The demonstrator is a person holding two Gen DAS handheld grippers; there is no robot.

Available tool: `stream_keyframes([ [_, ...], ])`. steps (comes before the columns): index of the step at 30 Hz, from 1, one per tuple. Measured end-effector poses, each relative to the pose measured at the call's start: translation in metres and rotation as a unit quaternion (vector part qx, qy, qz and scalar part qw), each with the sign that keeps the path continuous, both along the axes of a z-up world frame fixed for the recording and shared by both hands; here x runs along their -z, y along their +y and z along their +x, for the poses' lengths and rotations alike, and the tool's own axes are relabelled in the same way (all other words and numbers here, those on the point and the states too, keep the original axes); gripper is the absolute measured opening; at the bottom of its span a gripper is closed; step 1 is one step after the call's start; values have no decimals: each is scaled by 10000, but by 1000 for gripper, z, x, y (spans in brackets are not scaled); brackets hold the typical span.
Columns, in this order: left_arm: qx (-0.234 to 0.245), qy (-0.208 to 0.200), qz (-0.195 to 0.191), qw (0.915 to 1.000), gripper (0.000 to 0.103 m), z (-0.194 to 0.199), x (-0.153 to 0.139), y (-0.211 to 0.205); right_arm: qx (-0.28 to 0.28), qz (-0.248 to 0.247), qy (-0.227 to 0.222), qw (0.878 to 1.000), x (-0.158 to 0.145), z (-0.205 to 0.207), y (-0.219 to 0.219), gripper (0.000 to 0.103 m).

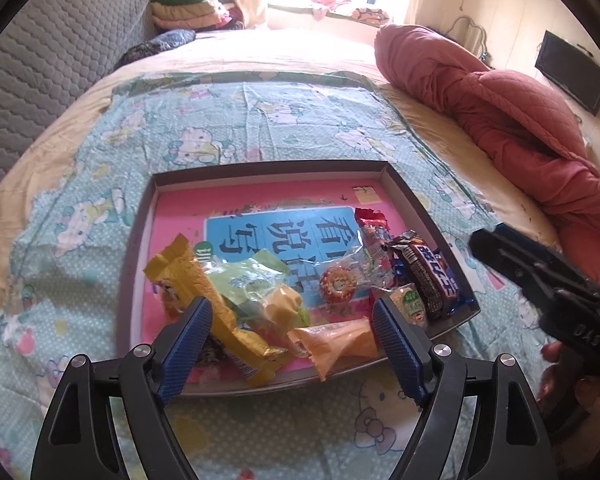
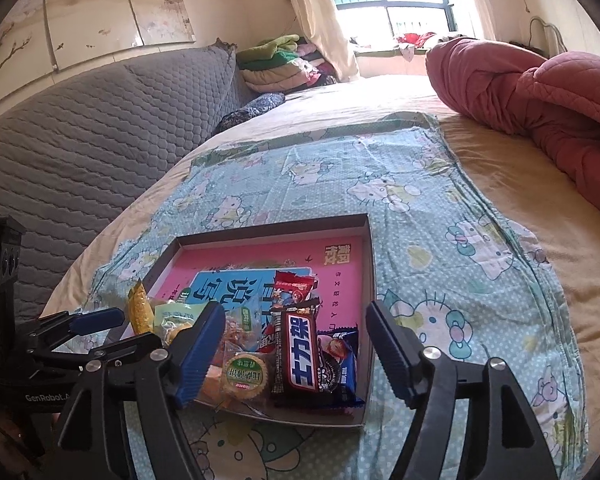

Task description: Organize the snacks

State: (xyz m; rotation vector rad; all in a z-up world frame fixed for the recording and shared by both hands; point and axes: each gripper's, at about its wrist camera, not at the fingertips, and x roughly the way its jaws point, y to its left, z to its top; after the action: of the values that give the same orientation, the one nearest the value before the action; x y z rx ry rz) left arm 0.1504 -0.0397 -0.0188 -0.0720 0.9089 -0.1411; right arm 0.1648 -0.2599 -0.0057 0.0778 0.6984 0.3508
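1. Left gripper [image 1: 292, 322]: jaws open, above the snack wrappers, gripping nothing.
2. Right gripper [image 2: 296, 340]: jaws open, empty.
3. Snacks [image 1: 260, 296]: piled inside the shallow box [image 1: 268, 169] on the bed [image 1: 260, 52].

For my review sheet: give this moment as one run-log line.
left hand-held gripper: open over snacks | right hand-held gripper: open, empty | snacks: piled in tray | chocolate bar: in tray

Wrapped snacks are heaped in the near half of a shallow grey box lid [image 1: 400, 184]: a yellow packet [image 1: 204, 300], an orange packet [image 1: 340, 340], and a brown chocolate bar [image 2: 300, 354] laid flat.
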Motion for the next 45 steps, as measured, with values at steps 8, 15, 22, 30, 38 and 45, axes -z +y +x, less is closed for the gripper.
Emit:
stream_keyframes([
  [8,-288,54,202,9994,84,-28,-6,15,330,-324,-463,9979,-20,-44,4,98],
  [15,-439,241,176,9986,84,-64,-3,27,175,-430,-177,9988,-18,-93,28,101],
  [22,-434,365,1,9984,84,-94,-1,30,136,-545,208,9982,-2,-115,38,101],
  [30,-346,483,-74,9982,84,-122,2,24,163,-765,267,9966,2,-128,45,101],
  [38,-323,361,23,9988,83,-124,-1,20,243,-962,147,9950,-1,-131,46,101],
  [45,-388,311,45,9988,83,-123,-3,23,291,-960,159,9948,-1,-131,43,101],
])
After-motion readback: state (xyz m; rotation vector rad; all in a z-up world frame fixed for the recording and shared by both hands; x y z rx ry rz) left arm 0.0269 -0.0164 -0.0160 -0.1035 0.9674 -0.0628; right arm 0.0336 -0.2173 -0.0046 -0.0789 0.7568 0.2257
